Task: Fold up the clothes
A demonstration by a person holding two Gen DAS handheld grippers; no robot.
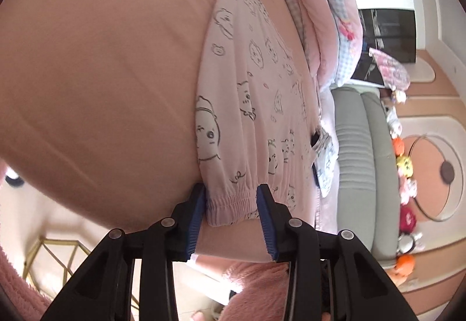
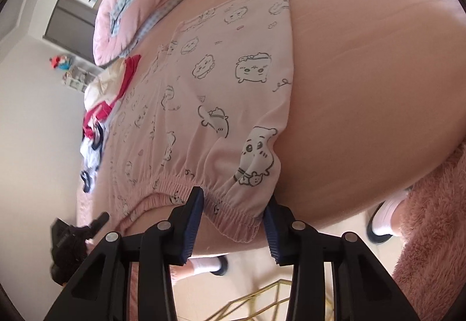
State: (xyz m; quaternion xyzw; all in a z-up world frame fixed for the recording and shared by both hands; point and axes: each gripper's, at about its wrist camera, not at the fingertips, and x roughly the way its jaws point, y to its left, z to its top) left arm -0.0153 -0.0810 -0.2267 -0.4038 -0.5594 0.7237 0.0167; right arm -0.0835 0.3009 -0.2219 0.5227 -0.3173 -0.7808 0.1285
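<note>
Pale pink pyjama bottoms (image 1: 253,105) printed with cartoon animals lie flat on a pink bed sheet (image 1: 102,58). My left gripper (image 1: 231,192) is open, its blue-padded jaws on either side of the elastic waistband (image 1: 233,204) at one corner. In the right wrist view the same bottoms (image 2: 218,93) lie on the sheet (image 2: 364,73). My right gripper (image 2: 234,201) is open, jaws on either side of the waistband (image 2: 230,216) at the other corner. The fabric sits between the jaws but is not pinched.
A rolled pink and blue checked quilt (image 1: 329,17) and a pile of red, white and navy clothes (image 2: 99,117) lie beyond the bottoms. A grey headboard (image 1: 361,163) with plush toys (image 1: 406,192), a fluffy pink rug (image 2: 431,227) and a gold wire frame (image 1: 58,259) lie around the bed.
</note>
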